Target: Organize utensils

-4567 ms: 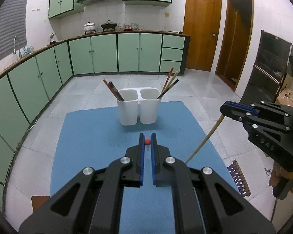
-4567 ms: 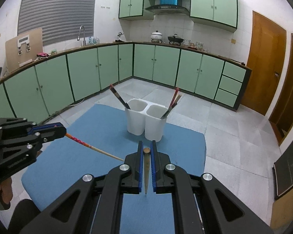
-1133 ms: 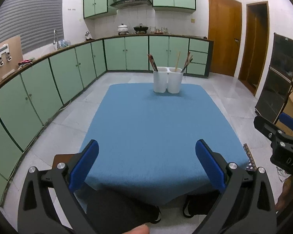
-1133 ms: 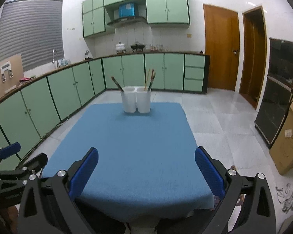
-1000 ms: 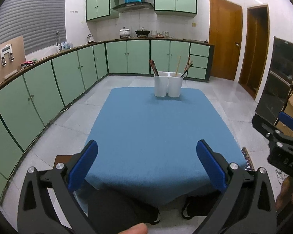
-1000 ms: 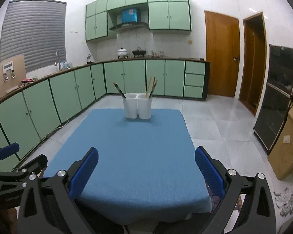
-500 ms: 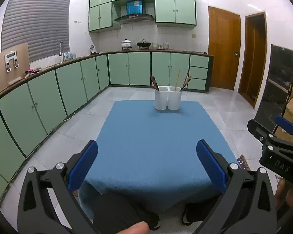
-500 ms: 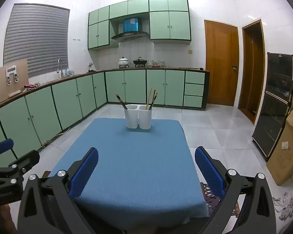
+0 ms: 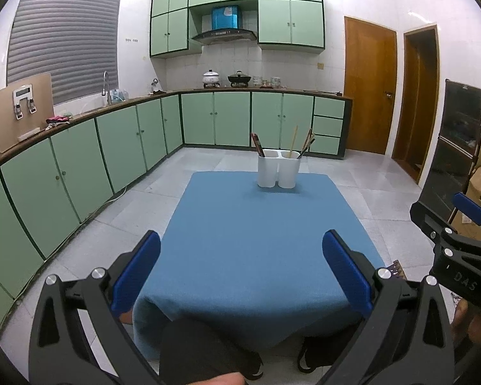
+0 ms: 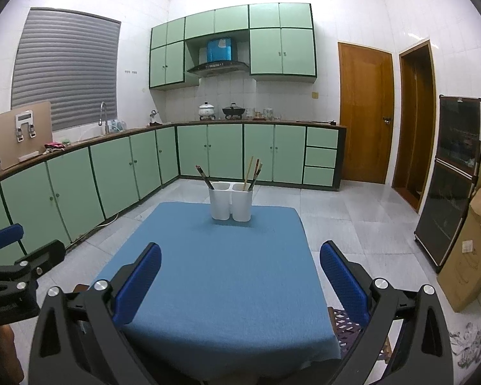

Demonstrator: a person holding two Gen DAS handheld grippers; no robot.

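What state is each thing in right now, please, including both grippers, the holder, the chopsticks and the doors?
Left gripper: open, empty.
Right gripper: open, empty.
White holder: upright on the blue cloth, near its far edge.
Chopsticks: standing tilted in both compartments.
Left wooden door: shut.
Right doorway: open.
Lower cabinet doors: shut.
Window shutter: down.

both looking forward from behind the near edge of the blue-clothed table (image 9: 256, 231) (image 10: 221, 276), well back from the white two-cup holder (image 9: 278, 171) (image 10: 231, 203) at frame centre, facing the green cabinets (image 9: 231, 118) (image 10: 224, 150) and wooden door (image 9: 368, 86) (image 10: 364, 112). left wrist view set lower and further left, catching the right gripper (image 9: 458, 221) at right edge; right wrist view higher, catching the left gripper (image 10: 12, 247) at lower left. shared: table, holder, back wall.
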